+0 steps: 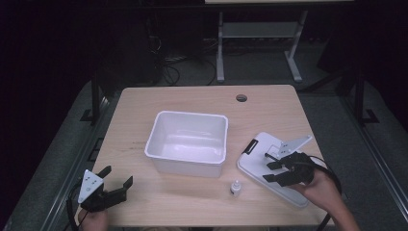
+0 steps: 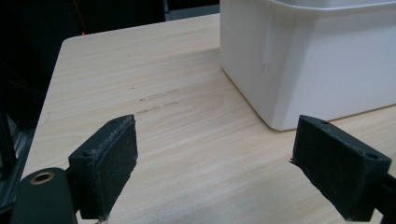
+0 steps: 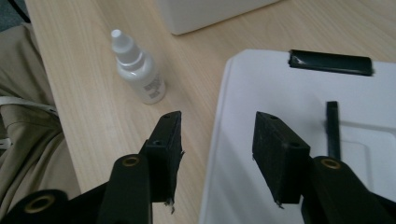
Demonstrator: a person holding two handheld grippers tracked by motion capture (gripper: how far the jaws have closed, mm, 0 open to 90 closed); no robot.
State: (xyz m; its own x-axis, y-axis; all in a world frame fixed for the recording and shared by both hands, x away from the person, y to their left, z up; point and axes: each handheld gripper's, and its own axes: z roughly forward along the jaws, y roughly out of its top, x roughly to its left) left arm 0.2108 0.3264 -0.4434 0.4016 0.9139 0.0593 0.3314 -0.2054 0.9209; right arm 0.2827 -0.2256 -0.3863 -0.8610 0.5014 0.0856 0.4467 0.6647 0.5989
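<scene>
The right gripper (image 1: pixel 273 172) hovers over the near-left edge of the white lid (image 1: pixel 260 168), jaws half open and empty. The left gripper (image 1: pixel 117 182) waits wide open, empty. To grip well, the jaws should straddle the lid's rim squarely, clear of the small bottle (image 3: pixel 138 68) on the desk (image 1: pixel 192 96).

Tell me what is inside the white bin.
The white bin looks empty in the high view: just its bare white floor and walls. The strip of floor behind its near wall is hidden from that camera, so something small there can't be ruled out.
</scene>
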